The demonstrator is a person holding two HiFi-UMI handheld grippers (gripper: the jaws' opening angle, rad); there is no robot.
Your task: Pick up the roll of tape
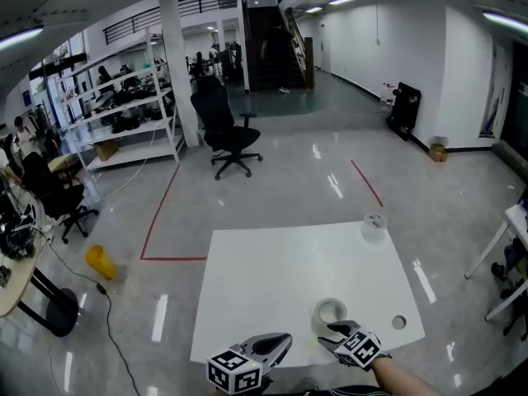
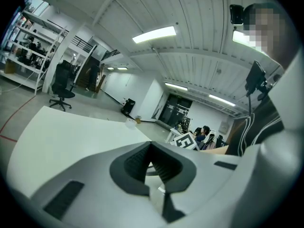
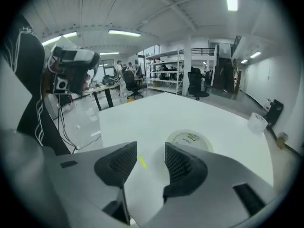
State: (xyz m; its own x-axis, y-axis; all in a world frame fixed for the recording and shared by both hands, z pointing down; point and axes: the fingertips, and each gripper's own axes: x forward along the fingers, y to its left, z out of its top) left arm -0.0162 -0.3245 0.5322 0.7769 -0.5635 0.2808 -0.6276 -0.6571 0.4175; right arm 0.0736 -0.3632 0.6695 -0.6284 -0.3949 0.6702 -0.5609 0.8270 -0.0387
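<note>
The roll of tape lies flat on the white table, near its front edge. In the right gripper view the tape roll sits just beyond the right-hand pad, outside the gap. My right gripper is directly in front of it, tilted down, open, with only bare table and a small yellow mark between its pads. My left gripper hovers at the front edge to the left of the roll; in its own view the left gripper has its pads together with nothing held.
A second, clear roll stands at the table's far right corner. A round hole is in the tabletop right of the tape. Beyond the table are a black office chair, shelving and a yellow object on the floor.
</note>
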